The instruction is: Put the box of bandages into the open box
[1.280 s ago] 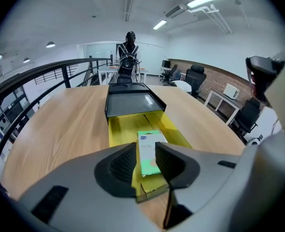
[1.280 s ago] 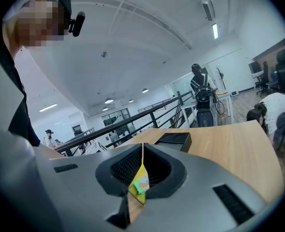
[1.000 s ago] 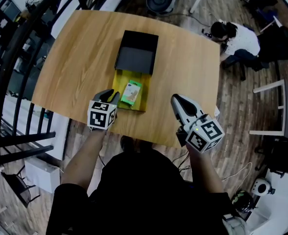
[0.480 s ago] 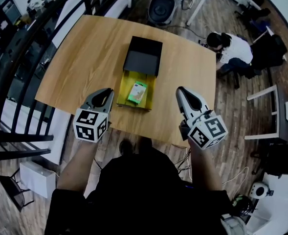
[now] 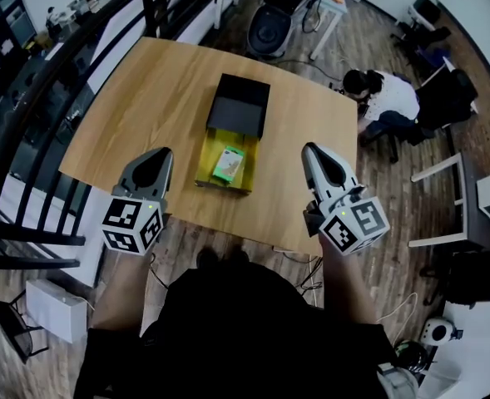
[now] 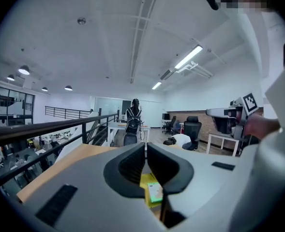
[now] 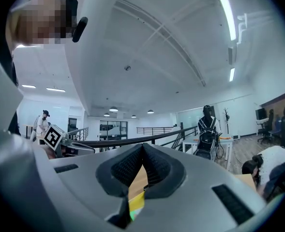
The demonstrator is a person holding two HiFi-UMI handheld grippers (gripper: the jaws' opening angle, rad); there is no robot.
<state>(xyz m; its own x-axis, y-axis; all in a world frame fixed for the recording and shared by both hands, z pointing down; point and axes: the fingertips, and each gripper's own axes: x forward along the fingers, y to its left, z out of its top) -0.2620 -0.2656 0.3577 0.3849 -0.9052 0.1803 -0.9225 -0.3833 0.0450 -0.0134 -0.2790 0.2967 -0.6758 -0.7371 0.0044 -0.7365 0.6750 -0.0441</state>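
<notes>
Table [image 5: 145, 90] under raised, closing, empty left claw [image 5: 162, 152]

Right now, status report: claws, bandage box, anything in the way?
Left claw closing, nothing between its jaws. Right claw shut, empty. Bandage box lies inside the yellow open box. Nothing in the way.

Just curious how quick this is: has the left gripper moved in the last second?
Yes. The left gripper has drawn left, away from the yellow open box; its jaws are closing on nothing.
</notes>
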